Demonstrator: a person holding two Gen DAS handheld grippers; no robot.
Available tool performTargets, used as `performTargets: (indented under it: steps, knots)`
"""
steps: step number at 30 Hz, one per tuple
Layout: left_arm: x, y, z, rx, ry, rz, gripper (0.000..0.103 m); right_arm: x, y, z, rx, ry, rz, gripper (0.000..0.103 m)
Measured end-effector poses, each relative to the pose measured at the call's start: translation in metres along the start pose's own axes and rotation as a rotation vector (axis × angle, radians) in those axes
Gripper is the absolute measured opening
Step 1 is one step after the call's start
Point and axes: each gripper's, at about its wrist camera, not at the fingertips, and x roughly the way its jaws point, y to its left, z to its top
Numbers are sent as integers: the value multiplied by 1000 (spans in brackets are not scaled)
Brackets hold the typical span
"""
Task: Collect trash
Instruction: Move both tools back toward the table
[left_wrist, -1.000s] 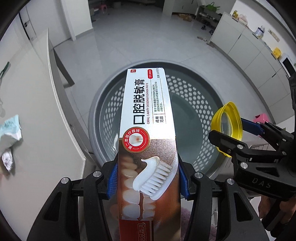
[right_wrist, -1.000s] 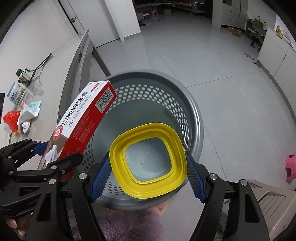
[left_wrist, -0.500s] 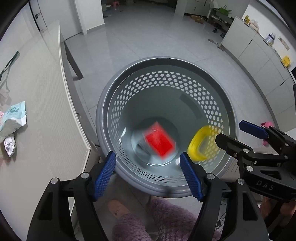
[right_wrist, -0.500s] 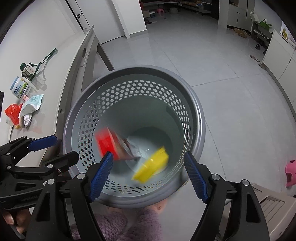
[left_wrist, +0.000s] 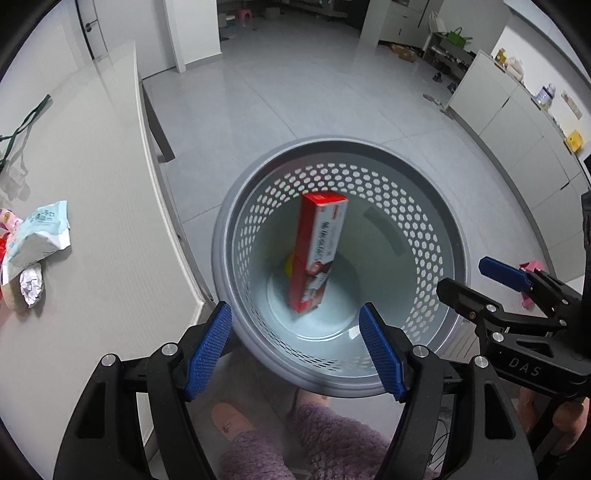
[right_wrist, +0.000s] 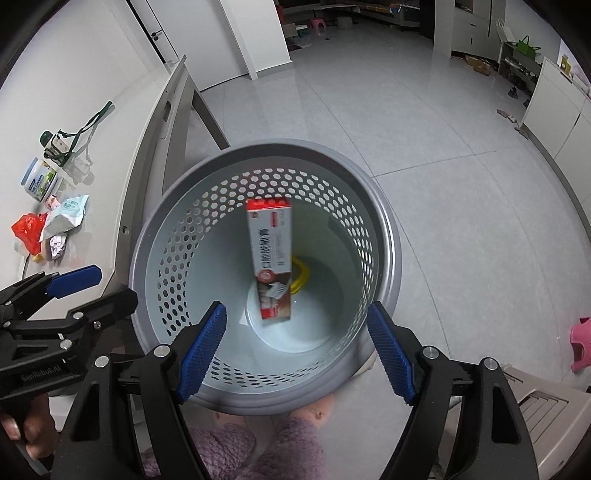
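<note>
Both my claws hang over the grey perforated bin (left_wrist: 221, 254), which stands on the floor just beside the desk (left_wrist: 92, 221) edge. My left claw (left_wrist: 295, 347) is spread wide with nothing between its blue pads (left_wrist: 207, 350), and my right claw (right_wrist: 295, 347) is spread wide and bare as well. Down in the bin, the red-and-white toothpaste box (right_wrist: 271, 258) leans with its top end against the perforated wall and its lower end on the bin's bottom. The yellow lid (right_wrist: 301, 275) lies on the bottom behind that box, mostly hidden by it. On the desk, near its left edge, lie a crumpled pale-blue wrapper (left_wrist: 38, 232), a ball of foil (left_wrist: 31, 286) and a red plastic bag (right_wrist: 27, 232).
</note>
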Motion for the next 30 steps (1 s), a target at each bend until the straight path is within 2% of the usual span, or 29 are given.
performTargets:
  steps: [15,22,30]
  knots:
    - [-42,36,8,-78,-98,14,72,-23,45,18,-60,-46,-2,75]
    - [-74,80,5,-119,-157,44,77,-35,82,27,-66,-71,29,75]
    - [-108,145,-13,-203,-201,96,81,-40,152,35,-137,-91,54,75]
